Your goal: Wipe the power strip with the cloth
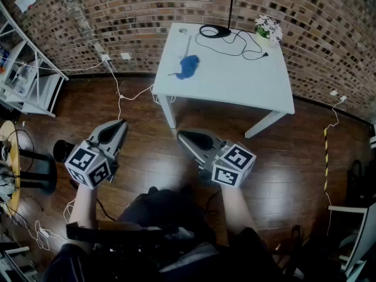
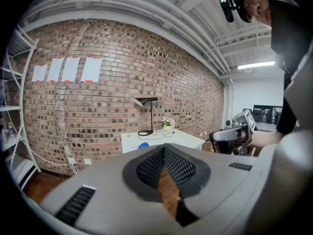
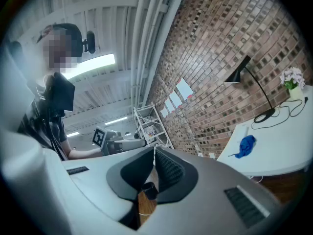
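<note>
Head view, cloth: the blue cloth (image 1: 188, 66) lies crumpled on the white table (image 1: 235, 81), well apart from you. A pale bar (image 1: 185, 42) just beyond it is probably the power strip.
Head view, grippers: the left gripper (image 1: 119, 125) and right gripper (image 1: 183, 136) hang over the floor.
Left gripper view, jaws: pressed together, nothing between them.
Right gripper view, jaws: closed, empty.
Handling: expect the cloth to be light and limp, so pinch a raised fold. The bar looks rigid and may slide, so brace its casing.

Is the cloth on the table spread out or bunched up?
Bunched up: the cloth lies as a crumpled blue heap on the table, with a thin tail trailing off one side.
</note>
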Demonstrator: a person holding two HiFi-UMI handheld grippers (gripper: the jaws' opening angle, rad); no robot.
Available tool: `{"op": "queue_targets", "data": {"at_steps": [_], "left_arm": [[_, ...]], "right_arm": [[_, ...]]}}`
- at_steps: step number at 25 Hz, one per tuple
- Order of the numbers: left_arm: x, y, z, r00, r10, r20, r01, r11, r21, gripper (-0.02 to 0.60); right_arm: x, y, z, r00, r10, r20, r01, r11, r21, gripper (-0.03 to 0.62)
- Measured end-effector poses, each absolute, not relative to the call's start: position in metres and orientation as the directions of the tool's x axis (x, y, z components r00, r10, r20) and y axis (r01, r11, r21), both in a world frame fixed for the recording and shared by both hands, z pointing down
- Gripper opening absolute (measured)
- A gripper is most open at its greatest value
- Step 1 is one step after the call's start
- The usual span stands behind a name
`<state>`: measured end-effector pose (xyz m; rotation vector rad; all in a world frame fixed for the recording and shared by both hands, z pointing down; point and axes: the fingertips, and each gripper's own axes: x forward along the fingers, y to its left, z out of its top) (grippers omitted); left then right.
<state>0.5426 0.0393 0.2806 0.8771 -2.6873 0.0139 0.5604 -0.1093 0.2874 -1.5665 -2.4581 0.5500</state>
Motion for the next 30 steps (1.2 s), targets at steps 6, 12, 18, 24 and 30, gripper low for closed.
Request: {"op": "queue_targets", "data": {"at_steps": [6, 12, 18, 24, 30], "left_arm": [[0.522, 0.043, 0.293, -0.765, -0.567, 0.304, -0.572, 0.816, 0.082, 0.009], [0.478, 0.064, 0.306, -0.729, -0.618, 0.293, -0.609, 0.782, 0.132, 0.009], [0.406, 0.117, 0.311, -0.674, -0.7, 0.234, -0.687, 0.711, 0.15, 0.009], [0.343, 0.201, 0.311, -0.628, -0.751, 0.207, -0.716, 0.661, 0.226, 0.009], [0.313, 0.244, 0.314, -0.619, -0.769, 0.16, -0.693, 0.631, 0.35, 0.008]], "right_arm": [[0.546, -0.104, 0.3, -0.435, 0.9, -0.029, 0.804, 0.374, -0.463, 0.018], [0.517, -0.092, 0.307, -0.5, 0.865, 0.043, 0.757, 0.46, -0.464, 0.018], [0.467, -0.033, 0.316, -0.577, 0.809, 0.115, 0.692, 0.558, -0.458, 0.018], [0.404, 0.039, 0.321, -0.665, 0.721, 0.195, 0.613, 0.676, -0.408, 0.018], [0.365, 0.066, 0.332, -0.658, 0.712, 0.246, 0.568, 0.683, -0.459, 0.018]]}}
